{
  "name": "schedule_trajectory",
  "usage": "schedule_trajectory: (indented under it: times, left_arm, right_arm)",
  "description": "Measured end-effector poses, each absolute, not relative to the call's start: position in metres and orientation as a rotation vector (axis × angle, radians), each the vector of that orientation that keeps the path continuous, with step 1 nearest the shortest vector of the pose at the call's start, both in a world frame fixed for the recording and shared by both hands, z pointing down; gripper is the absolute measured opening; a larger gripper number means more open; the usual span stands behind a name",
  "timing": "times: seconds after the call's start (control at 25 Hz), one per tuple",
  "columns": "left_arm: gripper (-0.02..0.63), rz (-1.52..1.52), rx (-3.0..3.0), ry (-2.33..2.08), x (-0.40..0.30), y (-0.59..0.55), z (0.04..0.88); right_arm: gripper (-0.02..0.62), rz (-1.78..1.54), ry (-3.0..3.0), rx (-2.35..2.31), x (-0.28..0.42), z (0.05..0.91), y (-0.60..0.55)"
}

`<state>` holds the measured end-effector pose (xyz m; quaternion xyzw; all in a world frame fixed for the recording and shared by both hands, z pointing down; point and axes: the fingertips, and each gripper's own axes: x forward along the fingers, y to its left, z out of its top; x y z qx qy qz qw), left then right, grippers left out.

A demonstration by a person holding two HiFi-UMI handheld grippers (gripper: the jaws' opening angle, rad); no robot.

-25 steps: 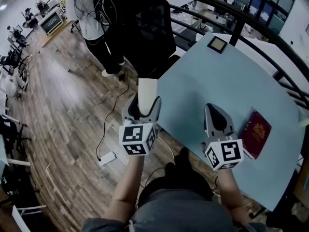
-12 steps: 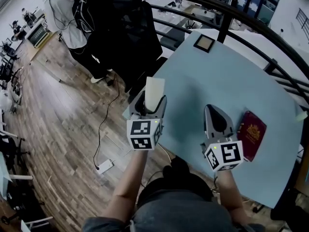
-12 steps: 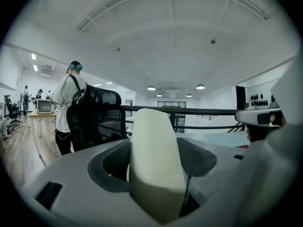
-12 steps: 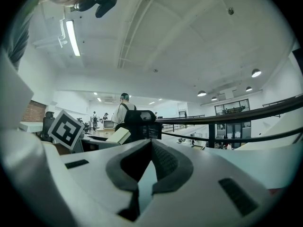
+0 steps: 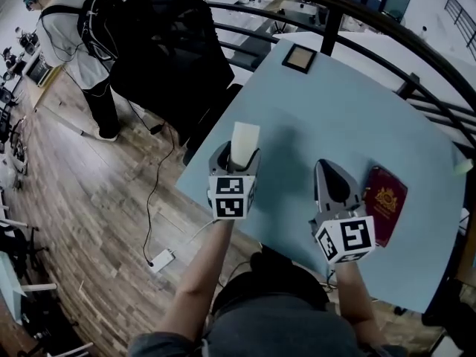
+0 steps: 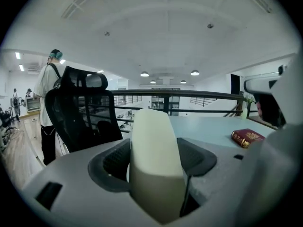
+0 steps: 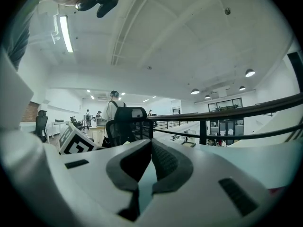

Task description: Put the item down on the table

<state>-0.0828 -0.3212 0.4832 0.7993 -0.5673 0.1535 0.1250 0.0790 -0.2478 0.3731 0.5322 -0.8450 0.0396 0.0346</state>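
Note:
A cream-white flat block (image 5: 244, 143) stands upright between the jaws of my left gripper (image 5: 239, 157), which is shut on it above the near-left part of the pale blue table (image 5: 335, 110). In the left gripper view the cream block (image 6: 155, 162) fills the middle between the dark pads. My right gripper (image 5: 332, 178) hovers over the table's near side with its jaws shut and nothing between them; in its own view the right gripper (image 7: 150, 162) shows both pads meeting at the tips.
A dark red passport-like booklet (image 5: 384, 202) lies just right of the right gripper, also seen as the red booklet (image 6: 247, 137). A small square framed tile (image 5: 299, 58) sits at the table's far corner. A black office chair (image 5: 171, 47) and a standing person (image 5: 67, 28) are left; a black railing (image 5: 357, 21) runs behind.
My left gripper with the cream block has moved right and forward, from beyond the table's left edge to above the tabletop. The right gripper has stayed put.

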Motion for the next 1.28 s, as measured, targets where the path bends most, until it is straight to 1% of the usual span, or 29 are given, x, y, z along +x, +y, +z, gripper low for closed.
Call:
schedule_trajectory:
  times: [0.6,1.28]
  left_arm:
    - [0.310,0.720,2.194,-1.472,-0.060,-0.346,0.598]
    - [0.310,0.860,2.102,-1.374,-0.056,-0.353,0.617]
  right_arm:
    - [0.003,0.167,-2.523,1.707,0.100,0.385,-0.261]
    - [0.003,0.194,-2.512,1.711,0.103,0.392,-0.269]
